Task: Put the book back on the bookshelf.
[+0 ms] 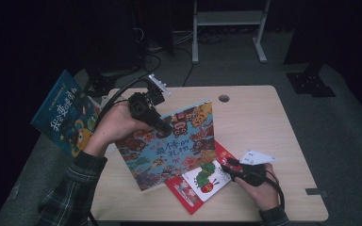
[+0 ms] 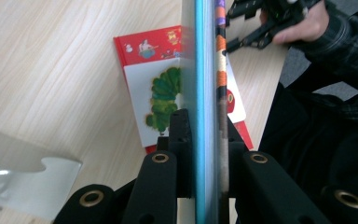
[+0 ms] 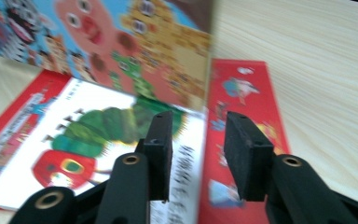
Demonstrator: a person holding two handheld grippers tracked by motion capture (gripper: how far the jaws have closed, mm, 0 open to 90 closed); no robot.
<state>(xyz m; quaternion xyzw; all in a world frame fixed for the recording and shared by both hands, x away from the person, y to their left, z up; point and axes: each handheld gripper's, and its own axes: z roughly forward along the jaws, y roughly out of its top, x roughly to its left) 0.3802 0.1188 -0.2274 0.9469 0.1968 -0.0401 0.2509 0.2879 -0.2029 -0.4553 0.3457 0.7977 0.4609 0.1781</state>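
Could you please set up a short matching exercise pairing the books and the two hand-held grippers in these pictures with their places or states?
1. blue picture book
2. caterpillar book
3. red book
4. right hand-held gripper

A. flat on the table, at the bottom of the stack
B. jaws apart, nothing between them
C. clamped in the left hand-held gripper
D. lying on the red book

Pairs: 1-C, 2-D, 3-A, 4-B

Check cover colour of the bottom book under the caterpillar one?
Red, on the bottom book; right gripper view shows it best.
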